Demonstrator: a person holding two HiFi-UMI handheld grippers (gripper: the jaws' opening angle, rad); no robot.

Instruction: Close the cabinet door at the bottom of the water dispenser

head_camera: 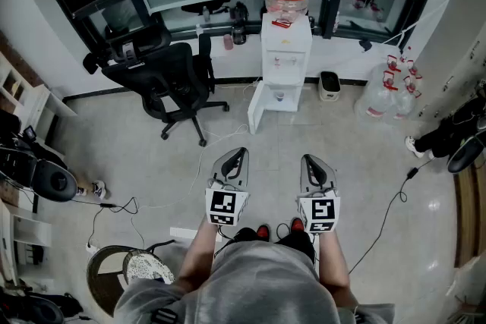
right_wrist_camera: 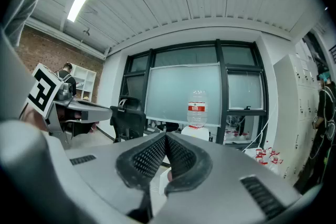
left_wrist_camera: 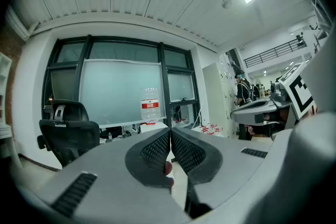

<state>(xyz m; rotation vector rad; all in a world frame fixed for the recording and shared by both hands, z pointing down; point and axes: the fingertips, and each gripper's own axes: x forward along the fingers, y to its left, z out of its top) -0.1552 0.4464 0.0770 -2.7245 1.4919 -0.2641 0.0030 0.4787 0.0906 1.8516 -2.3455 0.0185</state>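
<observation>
**Shut jaws, cabinet door point(head_camera: 257, 108) open ahead**

Head view: left gripper point(head_camera: 240, 155) and right gripper point(head_camera: 309, 160) hang well short of the door, which is swung out below the water dispenser point(head_camera: 286, 49). Pale floor point(head_camera: 349, 140), office chair point(head_camera: 163, 76).
Left gripper view: jaws together, empty.
Right gripper view: same.

The left gripper point(left_wrist_camera: 170, 130) is pointing toward the window point(left_wrist_camera: 121, 89), its jaws pressing together tip to tip with nothing between them. Beyond them the water dispenser point(left_wrist_camera: 150, 126) is standing under its red-labelled bottle point(left_wrist_camera: 150, 106), and a black office chair point(left_wrist_camera: 71, 135) is sitting to its left.
</observation>
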